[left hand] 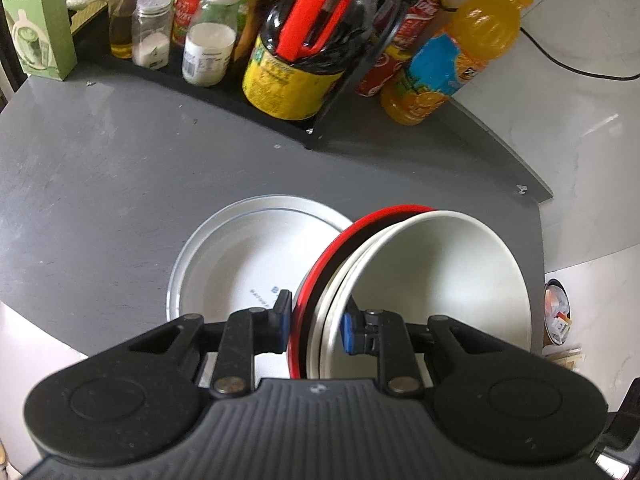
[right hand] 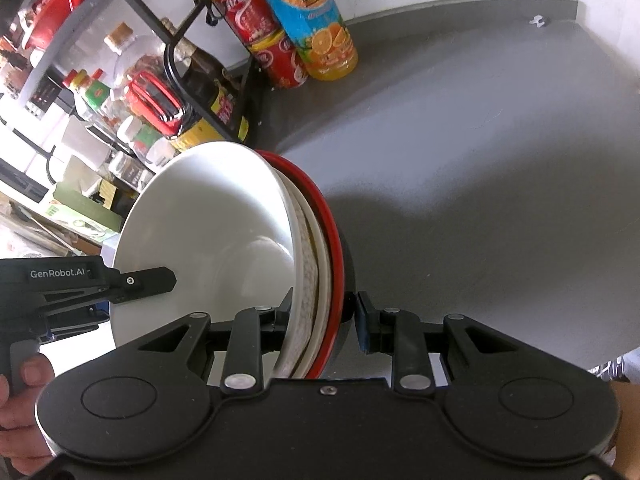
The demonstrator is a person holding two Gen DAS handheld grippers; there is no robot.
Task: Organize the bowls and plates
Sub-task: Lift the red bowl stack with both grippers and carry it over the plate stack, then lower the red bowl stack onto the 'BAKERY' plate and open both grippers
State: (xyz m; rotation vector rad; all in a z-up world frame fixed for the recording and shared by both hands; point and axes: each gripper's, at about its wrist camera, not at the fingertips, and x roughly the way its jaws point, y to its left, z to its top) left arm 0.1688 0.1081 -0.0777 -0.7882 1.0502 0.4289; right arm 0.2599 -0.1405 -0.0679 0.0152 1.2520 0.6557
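Note:
A tilted stack of bowls hangs over the grey table [left hand: 100, 200]: a white bowl [left hand: 440, 280] [right hand: 208, 232] nested with another pale bowl inside a red-rimmed black bowl [left hand: 340, 240] [right hand: 328, 216]. My left gripper [left hand: 316, 326] is shut across the stack's rims, one pad inside the white bowl and one on the red bowl's outside. My right gripper [right hand: 322, 320] clamps the same stack at another part of the rim. The left gripper's finger [right hand: 160, 278] shows at the white bowl's edge. A white plate [left hand: 240, 264] lies flat on the table, left of and below the stack.
A black rack [left hand: 316, 136] at the table's back holds jars, bottles and a dark jug with a red handle [left hand: 296, 60]. An orange juice bottle [left hand: 460, 52] [right hand: 312, 28] and red cola cans [right hand: 264, 40] stand beside it. A green box [left hand: 36, 28] is far left. The table's edge [left hand: 540, 240] runs right.

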